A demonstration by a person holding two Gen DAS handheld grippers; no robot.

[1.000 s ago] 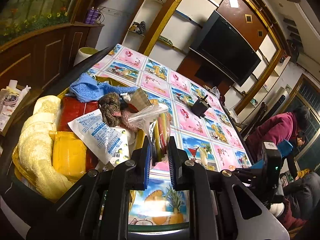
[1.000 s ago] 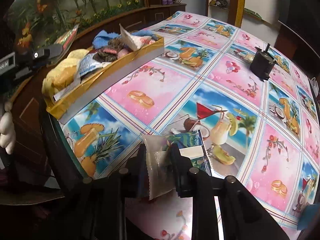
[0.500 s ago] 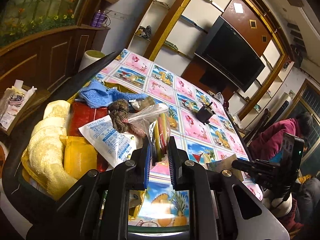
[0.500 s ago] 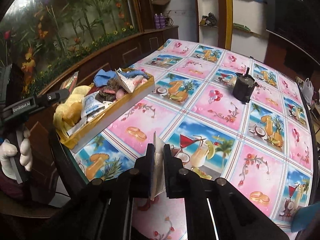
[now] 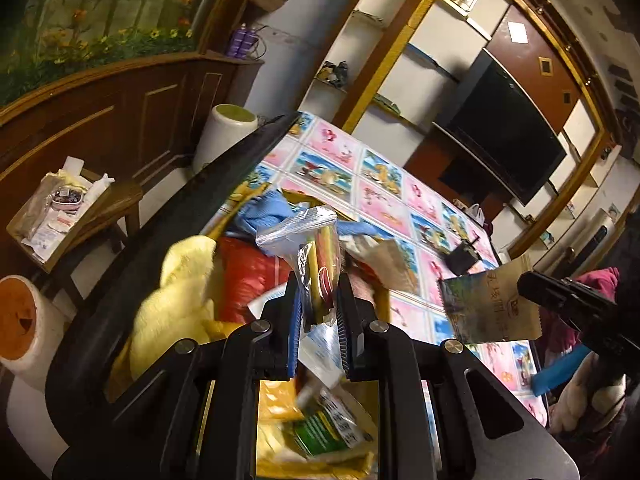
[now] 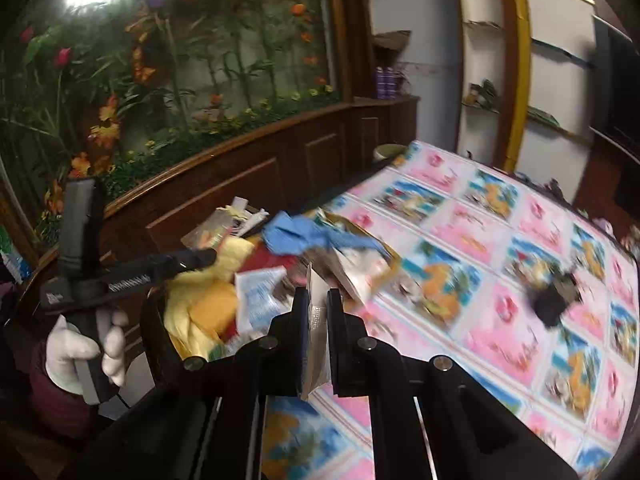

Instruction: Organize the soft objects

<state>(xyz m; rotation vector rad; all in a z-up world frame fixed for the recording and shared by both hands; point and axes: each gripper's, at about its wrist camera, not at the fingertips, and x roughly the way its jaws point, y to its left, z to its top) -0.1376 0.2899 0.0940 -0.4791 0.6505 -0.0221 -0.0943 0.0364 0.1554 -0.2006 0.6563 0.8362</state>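
Observation:
My left gripper [image 5: 318, 292] is shut on a clear plastic bag [image 5: 316, 236] with yellow and red sticks inside, held above the gold-rimmed tray [image 5: 300, 196]. The tray holds a yellow towel [image 5: 176, 300], a blue cloth [image 5: 264, 216], a red pouch [image 5: 244, 280] and a desiccant packet [image 6: 260, 292]. My right gripper [image 6: 318, 300] is shut on a flat silver sachet [image 6: 318, 320], lifted clear of the table near the tray's edge. In the left wrist view that sachet [image 5: 488, 304] hangs from the right gripper [image 5: 528, 286]. A white-gloved hand [image 6: 76, 348] holds the left gripper [image 6: 200, 258].
A small black object [image 5: 460, 258] stands mid-table on the patterned cloth [image 6: 500, 332]. Left of the table are a white bin [image 5: 230, 132], a cluttered wooden side table [image 5: 68, 208] and an orange-topped roll [image 5: 24, 320]. A seated person in red [image 5: 600, 280] is at the right.
The right gripper closed on the sachet, lifted it off the table and carried it toward the tray. The left gripper moved over the tray with the bag still held.

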